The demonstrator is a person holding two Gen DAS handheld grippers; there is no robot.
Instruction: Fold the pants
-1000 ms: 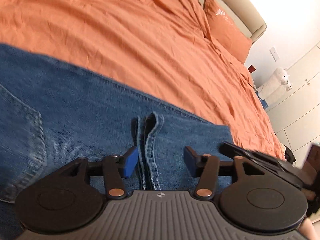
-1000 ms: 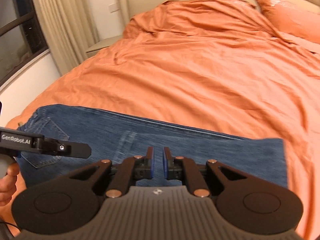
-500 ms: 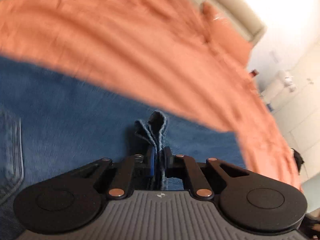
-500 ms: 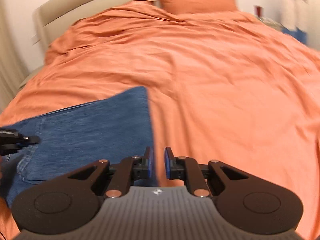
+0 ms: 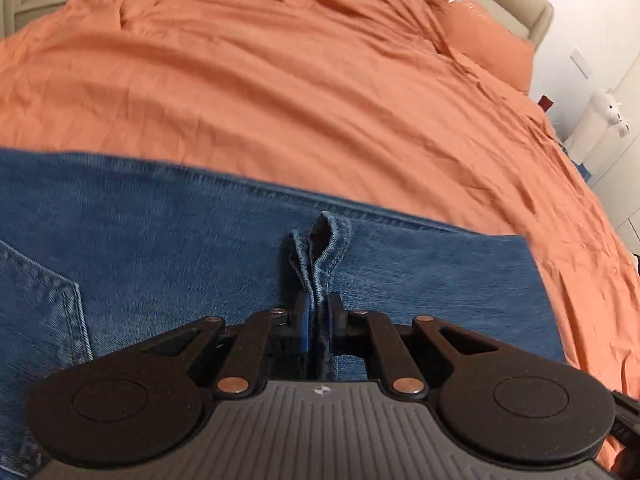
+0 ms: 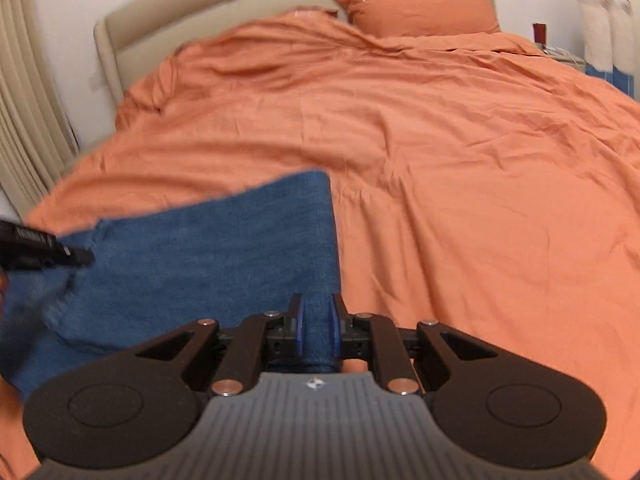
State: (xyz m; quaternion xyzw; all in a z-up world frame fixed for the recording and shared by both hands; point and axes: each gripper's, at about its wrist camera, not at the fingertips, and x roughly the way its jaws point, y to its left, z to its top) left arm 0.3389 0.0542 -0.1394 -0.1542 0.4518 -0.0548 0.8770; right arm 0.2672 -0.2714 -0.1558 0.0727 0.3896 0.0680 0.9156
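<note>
Blue jeans (image 5: 160, 248) lie flat across the near part of an orange bed. My left gripper (image 5: 318, 320) is shut on a pinched-up hem of the jeans (image 5: 324, 248), which stands up between the pads. In the right wrist view the folded jeans (image 6: 224, 248) end in a straight edge, and my right gripper (image 6: 317, 324) has its jaws narrowly apart astride the near corner of that edge, with denim between the pads. The left gripper's finger (image 6: 44, 250) shows at the left edge of that view.
The orange duvet (image 6: 460, 168) covers the whole bed beyond and right of the jeans. An orange pillow (image 6: 416, 10) and beige headboard (image 6: 240, 4) are at the far end. A white plush toy (image 5: 610, 106) and white cabinets (image 5: 628, 184) stand right of the bed, and curtains (image 6: 24, 128) hang at the left.
My left gripper closed on the raised hem fold it was straddling. My right gripper swung right along the jeans to their end edge and now has denim between its pads.
</note>
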